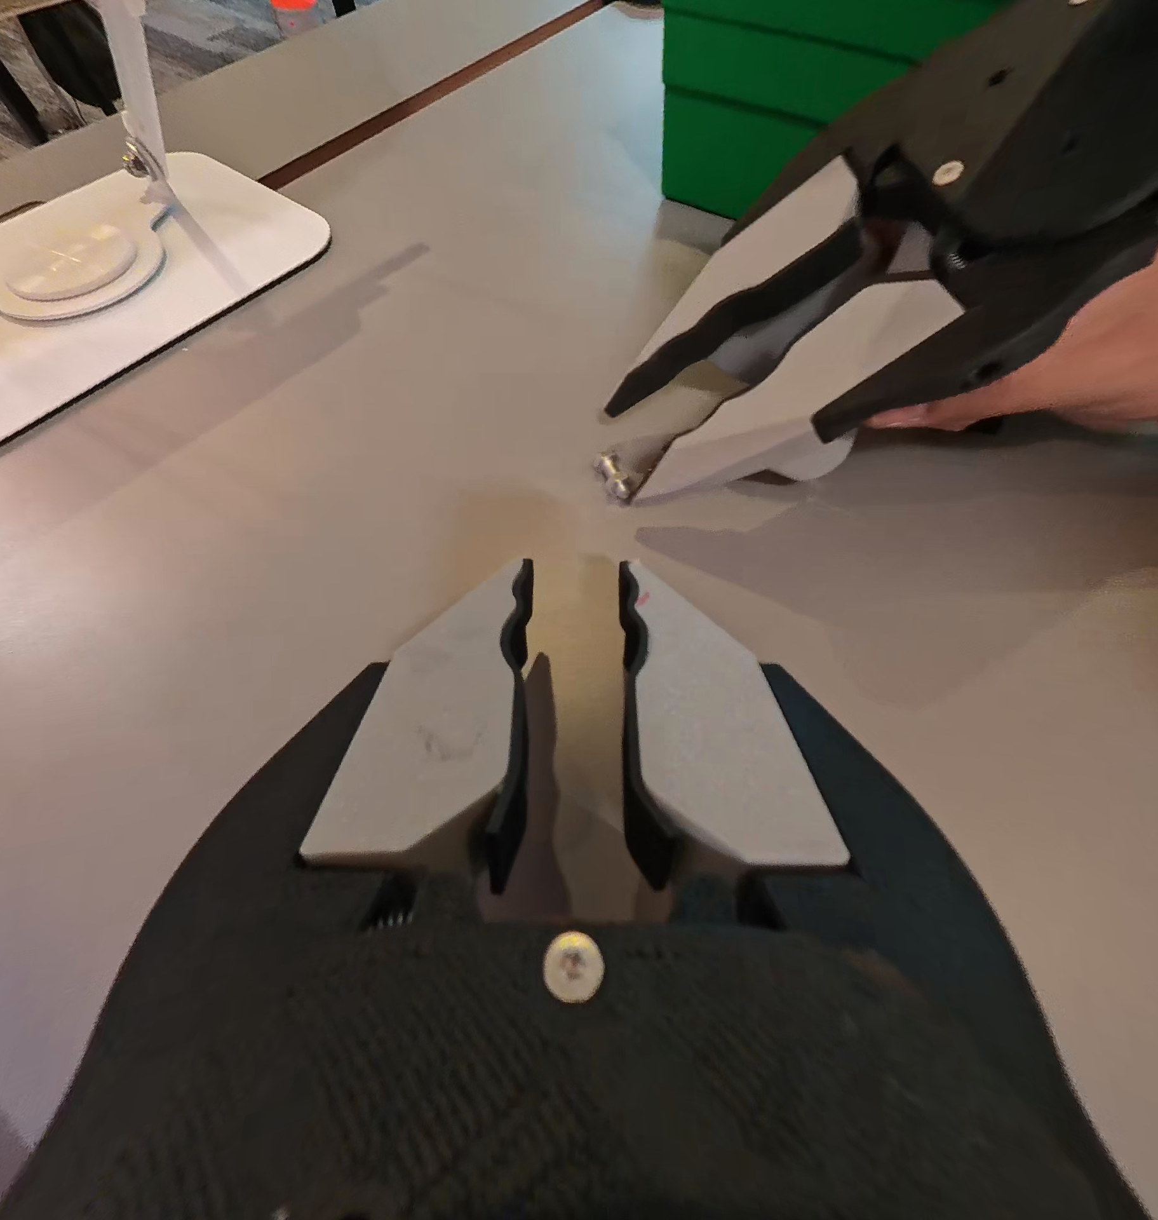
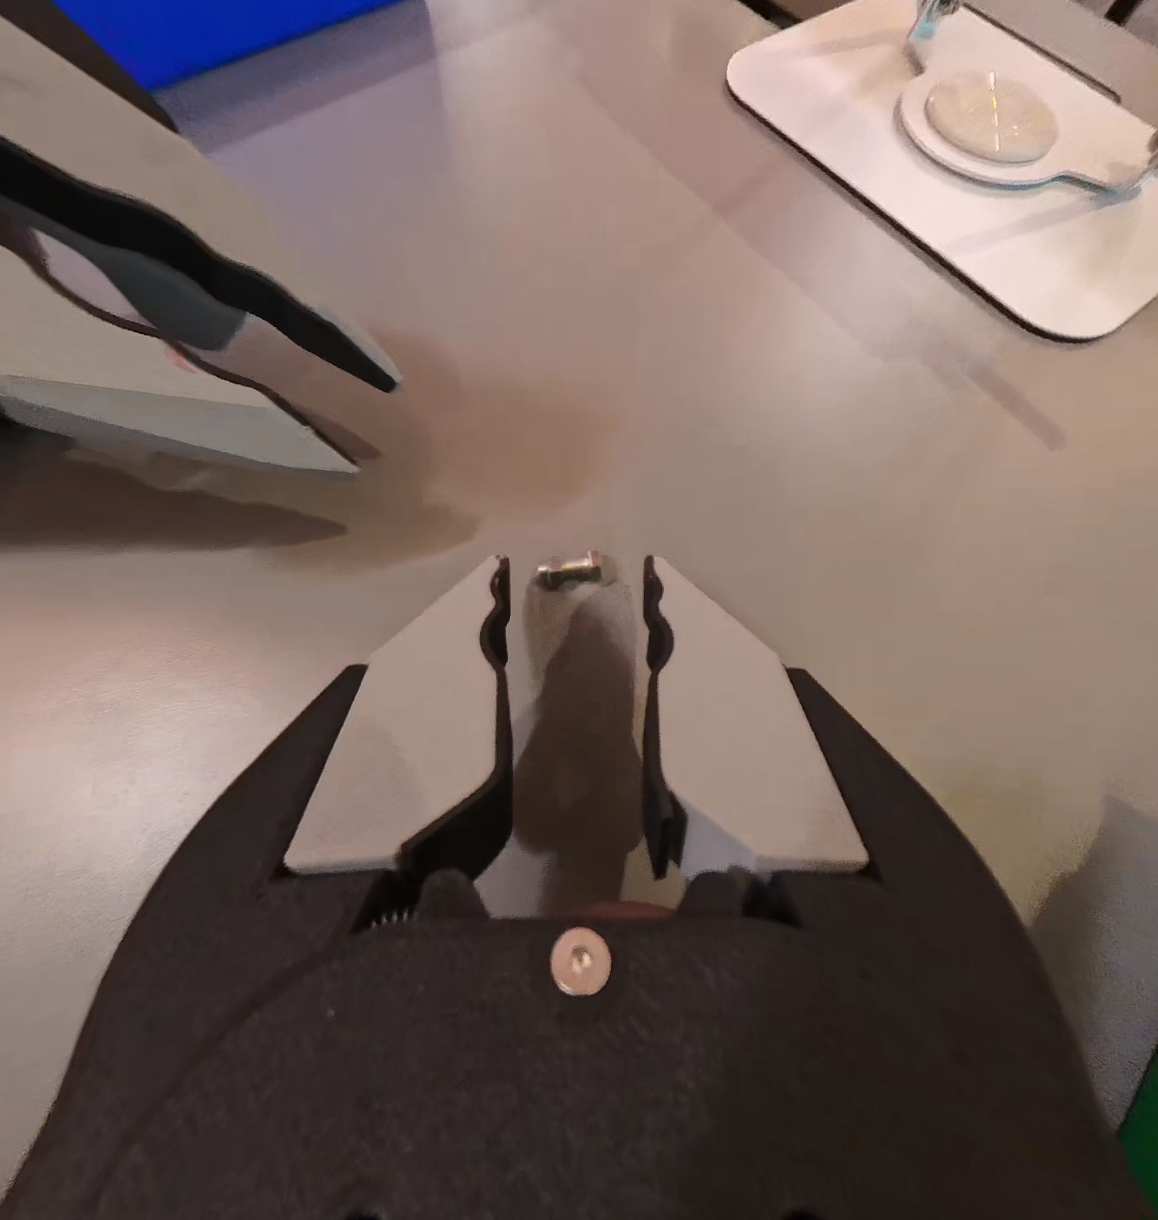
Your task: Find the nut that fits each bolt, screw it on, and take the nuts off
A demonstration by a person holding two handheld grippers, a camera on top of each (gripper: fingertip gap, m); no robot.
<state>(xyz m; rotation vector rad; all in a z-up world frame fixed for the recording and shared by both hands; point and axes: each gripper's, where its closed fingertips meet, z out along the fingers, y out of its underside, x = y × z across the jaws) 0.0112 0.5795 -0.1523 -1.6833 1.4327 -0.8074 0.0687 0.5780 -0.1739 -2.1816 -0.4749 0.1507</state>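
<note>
A short silver bolt (image 2: pixel 573 572) lies on its side on the grey table (image 2: pixel 761 528); a nut seems to sit on one end. My right gripper (image 2: pixel 575 562) is open, its fingertips low at the table on either side of the bolt, with a gap on each side. In the left wrist view the bolt (image 1: pixel 611 474) lies at the tips of the right gripper (image 1: pixel 622 454). My left gripper (image 1: pixel 576 568) is open and empty, a little short of the bolt and pointing at it. It also shows in the right wrist view (image 2: pixel 371 422), at the left.
A white mat (image 1: pixel 246 218) with a clear stand and a round disc lies on the table beyond the bolt, also seen in the right wrist view (image 2: pixel 827 112). Green stacked boxes (image 1: pixel 761 99) stand behind the right gripper. A person's hand (image 1: pixel 1091 376) holds the right gripper. A blue object (image 2: pixel 233 33) sits far left.
</note>
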